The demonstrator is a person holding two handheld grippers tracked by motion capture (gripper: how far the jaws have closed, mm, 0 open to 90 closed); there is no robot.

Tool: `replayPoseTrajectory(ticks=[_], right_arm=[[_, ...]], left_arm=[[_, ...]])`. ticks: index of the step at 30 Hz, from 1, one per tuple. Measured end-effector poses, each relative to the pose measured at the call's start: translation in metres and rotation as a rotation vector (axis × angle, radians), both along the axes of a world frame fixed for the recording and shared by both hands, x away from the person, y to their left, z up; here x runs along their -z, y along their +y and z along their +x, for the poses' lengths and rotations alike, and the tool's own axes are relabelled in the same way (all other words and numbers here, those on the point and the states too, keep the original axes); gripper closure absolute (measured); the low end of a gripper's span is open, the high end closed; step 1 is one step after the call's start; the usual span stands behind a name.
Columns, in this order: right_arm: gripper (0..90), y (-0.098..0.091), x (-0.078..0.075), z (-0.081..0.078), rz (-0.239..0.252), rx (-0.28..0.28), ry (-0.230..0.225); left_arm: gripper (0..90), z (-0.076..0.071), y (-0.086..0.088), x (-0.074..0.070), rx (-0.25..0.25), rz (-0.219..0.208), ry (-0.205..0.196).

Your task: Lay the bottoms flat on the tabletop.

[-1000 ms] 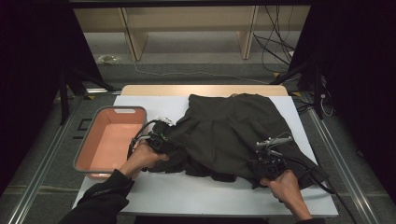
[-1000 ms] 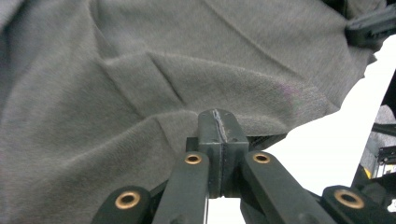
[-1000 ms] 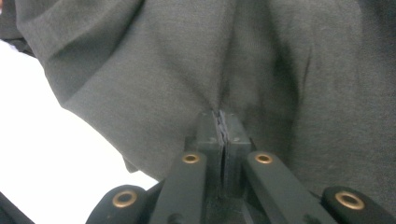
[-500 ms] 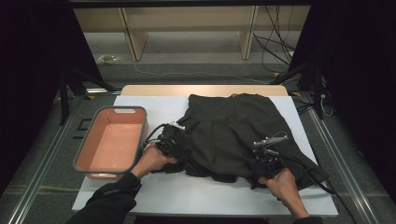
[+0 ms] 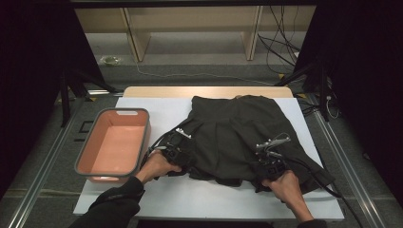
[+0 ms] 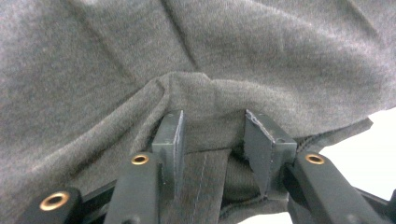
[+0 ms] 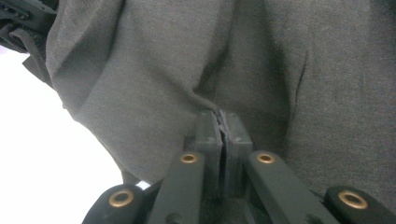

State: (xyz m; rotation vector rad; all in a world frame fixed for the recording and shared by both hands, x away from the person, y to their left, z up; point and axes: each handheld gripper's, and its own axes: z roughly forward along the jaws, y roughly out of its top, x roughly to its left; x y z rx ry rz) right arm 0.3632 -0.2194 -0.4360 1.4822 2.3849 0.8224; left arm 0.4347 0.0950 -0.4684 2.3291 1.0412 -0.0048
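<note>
My left claw [image 6: 212,140] has just been opening, cloth [image 5: 237,135] loose between – right claw [image 7: 223,126] pinches it; garment runs near-to-far.

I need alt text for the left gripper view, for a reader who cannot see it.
The left hand-held gripper has just been opening its two black jaws, and a fold of the dark grey garment lies loose between them. The cloth covers most of the frame; a strip of white table shows at the right.
</note>
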Motion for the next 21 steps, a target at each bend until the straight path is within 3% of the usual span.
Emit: replayPoseTrajectory(ticks=[5,8,16,21], right_arm=[[87.7,0.000,0.000,0.000,-0.001,0.000,0.001],[87.4,-0.001,0.000,0.000,0.002,0.001,-0.001],[85.2,-0.009,0.003,0.000,0.016,0.020,0.028],[87.1,-0.011,0.007,-0.002,0.007,0.024,0.047]], left_arm=[[75.7,-0.001,0.001,0.002,0.007,0.020,0.009],[86.4,-0.005,0.001,-0.003,0.014,0.010,-0.001],[88.4,-0.023,0.026,-0.032,0.036,-0.085,-0.026],[88.4,-0.037,0.036,-0.030,0.072,-0.085,-0.008]])
